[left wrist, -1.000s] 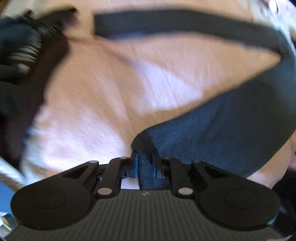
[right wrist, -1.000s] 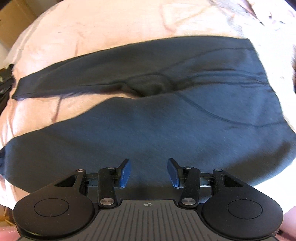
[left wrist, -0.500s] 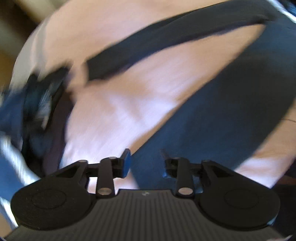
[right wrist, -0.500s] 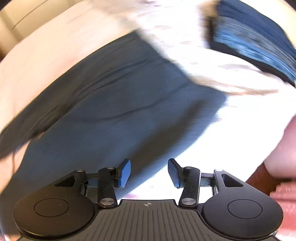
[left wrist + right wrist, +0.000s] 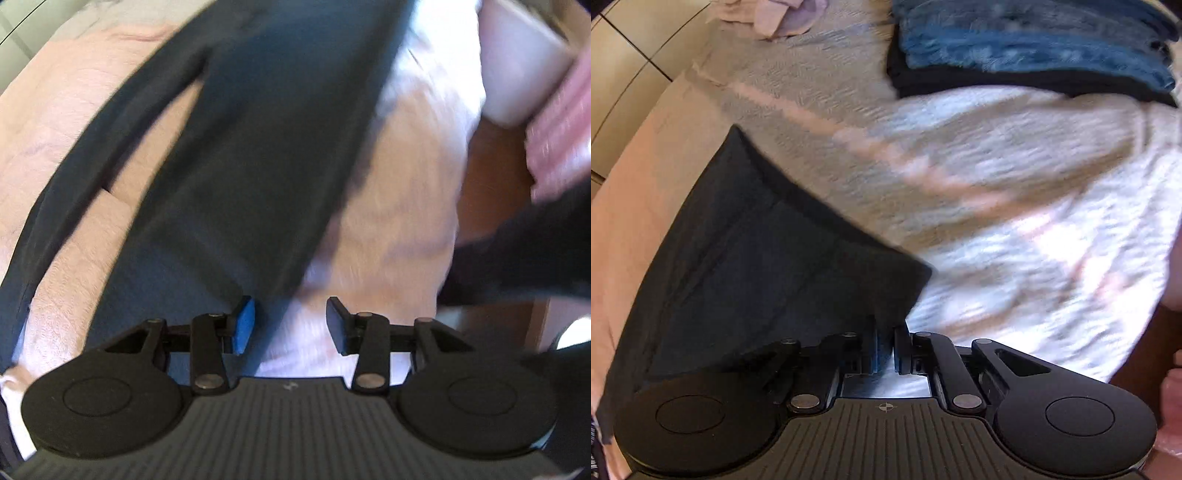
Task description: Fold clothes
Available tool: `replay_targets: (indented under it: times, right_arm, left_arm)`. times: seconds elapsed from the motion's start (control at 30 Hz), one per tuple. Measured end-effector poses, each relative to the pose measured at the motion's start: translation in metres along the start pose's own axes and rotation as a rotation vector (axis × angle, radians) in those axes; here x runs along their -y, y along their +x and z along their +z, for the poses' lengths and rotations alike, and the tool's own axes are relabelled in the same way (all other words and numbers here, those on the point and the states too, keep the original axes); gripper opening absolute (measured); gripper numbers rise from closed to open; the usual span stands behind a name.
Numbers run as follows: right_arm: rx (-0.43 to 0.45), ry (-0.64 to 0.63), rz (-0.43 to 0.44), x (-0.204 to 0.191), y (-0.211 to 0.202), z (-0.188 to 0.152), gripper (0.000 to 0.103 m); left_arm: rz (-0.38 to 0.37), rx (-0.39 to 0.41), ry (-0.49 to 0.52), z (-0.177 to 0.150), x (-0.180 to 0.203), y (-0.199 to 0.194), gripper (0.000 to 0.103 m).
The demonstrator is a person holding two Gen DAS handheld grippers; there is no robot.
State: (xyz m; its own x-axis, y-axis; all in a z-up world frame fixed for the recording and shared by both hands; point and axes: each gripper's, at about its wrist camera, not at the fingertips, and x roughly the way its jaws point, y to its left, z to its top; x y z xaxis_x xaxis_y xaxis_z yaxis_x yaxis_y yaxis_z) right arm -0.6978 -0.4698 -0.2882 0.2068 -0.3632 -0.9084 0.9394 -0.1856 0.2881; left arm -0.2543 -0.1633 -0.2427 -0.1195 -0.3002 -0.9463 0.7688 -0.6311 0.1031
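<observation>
Two grippers work one dark garment (image 5: pixel 236 155) spread on a pale pink bedspread (image 5: pixel 388 206). The right gripper (image 5: pixel 884 347) has its jaws pinched nearly together on the garment's near corner (image 5: pixel 882 325), cloth visibly caught between the pads. The left gripper (image 5: pixel 291 325) has its jaws parted and opening; the garment's right edge runs just inside its blue-padded finger (image 5: pixel 243 325), and nothing is pressed between the pads.

Outward from the jaws, the garment stretches far and left across the bedspread, one long sleeve (image 5: pixel 92 155) trailing along its left side. A stack of folded dark and blue clothes (image 5: pixel 1034 48) lies at the far right of the bed, well apart from the garment.

Risks, as judged: only a thin bite of corner is held, so a quick pull may slip it free. With just one corner gripped, lifting would likely drag the cloth askew and bunch the loose sleeve under the fold. The left jaws may close on bedspread as well as hem.
</observation>
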Motion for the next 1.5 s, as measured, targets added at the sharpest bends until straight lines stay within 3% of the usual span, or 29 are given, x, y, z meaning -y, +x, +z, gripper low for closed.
replay_targets:
  times: [0.1, 0.2, 0.27, 0.33, 0.43, 0.53, 0.67, 0.7, 0.77, 0.8, 0.87, 0.97, 1.03, 1.1, 1.23, 1.33, 1.47, 1.5]
  right_arm:
    - [-0.050, -0.014, 0.020, 0.009, 0.004, 0.002, 0.006]
    - [-0.042, -0.051, 0.001, -0.005, 0.001, 0.002, 0.011]
    - [-0.019, -0.132, -0.037, -0.023, -0.009, 0.000, 0.023]
    - [0.013, -0.223, -0.084, -0.042, -0.022, -0.004, 0.046]
    - [0.081, -0.337, -0.140, -0.071, -0.047, -0.016, 0.048]
    - [0.090, -0.345, -0.092, -0.095, -0.053, -0.032, 0.048]
    - [0.055, -0.347, 0.024, -0.138, -0.043, -0.064, 0.048]
    - [0.038, -0.362, 0.063, -0.153, -0.038, -0.074, 0.049]
    - [0.024, -0.416, 0.131, -0.185, -0.029, -0.094, 0.049]
    - [0.023, -0.452, 0.161, -0.201, -0.024, -0.105, 0.049]
    - [0.002, -0.553, 0.204, -0.231, -0.015, -0.125, 0.049]
    - [-0.019, -0.652, 0.219, -0.260, -0.007, -0.147, 0.049]
    - [-0.037, -0.658, 0.215, -0.265, -0.005, -0.154, 0.049]
    - [-0.051, -0.641, 0.202, -0.263, -0.005, -0.157, 0.049]
    - [-0.065, -0.579, 0.158, -0.248, -0.007, -0.146, 0.049]
    - [-0.047, -0.544, 0.125, -0.234, -0.013, -0.135, 0.049]
    - [-0.008, -0.514, 0.073, -0.213, -0.028, -0.125, 0.049]
    - [-0.005, -0.502, 0.061, -0.208, -0.030, -0.123, 0.049]
  left_arm:
    - [0.006, 0.040, -0.093, 0.024, -0.023, -0.005, 0.039]
    - [0.003, 0.085, -0.187, 0.063, -0.052, 0.000, 0.039]
    - [-0.020, 0.127, -0.234, 0.088, -0.072, 0.005, 0.040]
    - [-0.030, 0.173, -0.246, 0.112, -0.089, 0.010, 0.040]
    - [0.007, 0.237, -0.167, 0.142, -0.108, 0.022, 0.040]
    - [0.084, 0.263, 0.041, 0.164, -0.113, 0.047, 0.040]
    - [0.057, 0.248, 0.350, 0.174, -0.102, 0.088, 0.040]
    - [0.049, 0.248, 0.384, 0.175, -0.101, 0.095, 0.040]
    - [0.034, 0.248, 0.451, 0.177, -0.098, 0.110, 0.031]
    - [0.037, 0.262, 0.418, 0.180, -0.105, 0.110, 0.014]
    - [0.042, 0.297, 0.329, 0.185, -0.122, 0.106, 0.010]
    - [0.028, 0.332, 0.193, 0.193, -0.149, 0.097, 0.020]
    - [-0.007, 0.339, 0.226, 0.191, -0.145, 0.090, 0.021]
    - [-0.024, 0.364, 0.312, 0.184, -0.131, 0.084, 0.022]
    - [0.071, 0.421, 0.612, 0.172, -0.089, 0.100, 0.034]
    - [0.076, 0.443, 0.725, 0.180, -0.072, 0.119, 0.048]
    - [0.043, 0.440, 0.875, 0.197, -0.064, 0.141, 0.052]
    - [0.030, 0.444, 0.867, 0.205, -0.065, 0.142, 0.051]
